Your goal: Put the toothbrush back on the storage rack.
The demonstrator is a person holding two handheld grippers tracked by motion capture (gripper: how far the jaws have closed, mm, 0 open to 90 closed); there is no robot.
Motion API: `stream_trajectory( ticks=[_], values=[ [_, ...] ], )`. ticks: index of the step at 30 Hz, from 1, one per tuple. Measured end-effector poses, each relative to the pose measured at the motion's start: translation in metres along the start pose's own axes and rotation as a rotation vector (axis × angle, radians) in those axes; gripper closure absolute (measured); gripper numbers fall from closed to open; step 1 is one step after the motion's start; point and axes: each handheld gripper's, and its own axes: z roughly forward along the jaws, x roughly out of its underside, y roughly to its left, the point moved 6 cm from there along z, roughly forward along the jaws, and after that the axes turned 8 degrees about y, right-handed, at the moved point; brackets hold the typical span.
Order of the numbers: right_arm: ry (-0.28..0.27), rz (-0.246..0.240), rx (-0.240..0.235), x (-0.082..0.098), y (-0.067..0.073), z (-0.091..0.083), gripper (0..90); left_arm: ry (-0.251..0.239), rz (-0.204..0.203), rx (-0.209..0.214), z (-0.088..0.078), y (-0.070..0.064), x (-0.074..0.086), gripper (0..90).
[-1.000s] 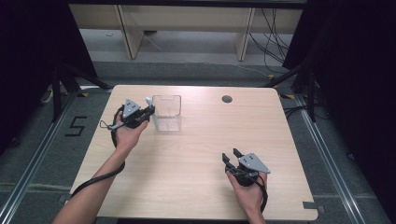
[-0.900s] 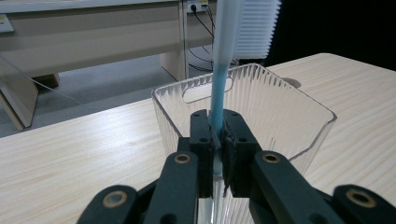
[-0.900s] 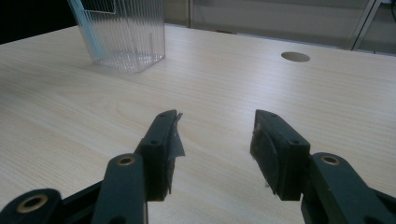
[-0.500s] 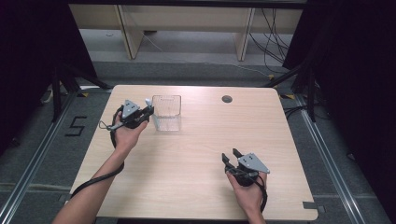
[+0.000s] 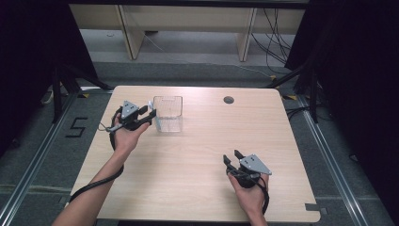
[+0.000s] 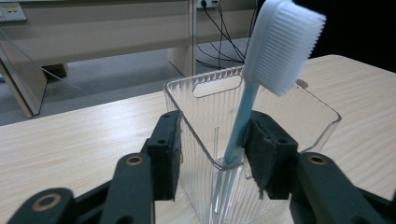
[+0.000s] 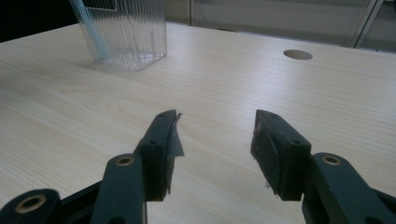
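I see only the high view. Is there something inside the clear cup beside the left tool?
Observer: Yes. A blue toothbrush stands in the cup, bristle head up, leaning in the near corner.
Operator: Does the left tool hold it?
Observer: It seems not. The jaws of the left tool have just been opening. The handle and the cup's corner are between them, but the pads do not seem to press.
Operator: And the right tool?
Observer: The right tool is open, with nothing between its jaws, low over the table.
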Motion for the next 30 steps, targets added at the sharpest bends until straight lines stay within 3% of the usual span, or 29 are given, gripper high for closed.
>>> stream_trajectory(
  ticks=[5,7,8,9,14,22,24,26,30],
  values=[
    [0.006,0.011,-0.003,0.0,0.001,0.0,50.5,0.0,0.003,-0.001,-0.003,0.001,0.001,50.0],
    [0.004,-0.027,0.005,0.0,-0.002,0.0,50.5,0.002,-0.001,0.002,-0.004,0.001,0.001,48.9],
    [0.012,-0.011,-0.006,0.0,0.0,0.0,50.5,0.001,-0.007,0.005,-0.005,0.001,0.001,48.4],
    [0.01,-0.034,0.011,0.0,-0.003,-0.001,50.5,0.002,-0.007,0.005,-0.005,0.001,0.002,48.0],
    [0.012,-0.002,-0.008,0.0,0.0,-0.001,50.5,0.002,-0.011,0.013,-0.009,0.001,0.003,45.8],
    [0.007,-0.022,0.008,0.0,-0.002,-0.001,50.5,0.005,-0.01,0.023,-0.016,-0.003,0.004,44.3],
    [0.007,0.008,0.001,0.0,0.0,-0.001,50.5,0.002,-0.011,0.025,-0.017,-0.003,0.005,44.0],
    [0.0,-0.025,0.007,-0.001,-0.002,-0.001,50.5,0.006,-0.009,0.028,-0.019,-0.004,0.005,43.8],
    [-0.001,-0.025,0.008,-0.001,-0.002,-0.001,50.5,0.006,-0.005,0.032,-0.024,-0.006,0.006,43.6]
  ],
)
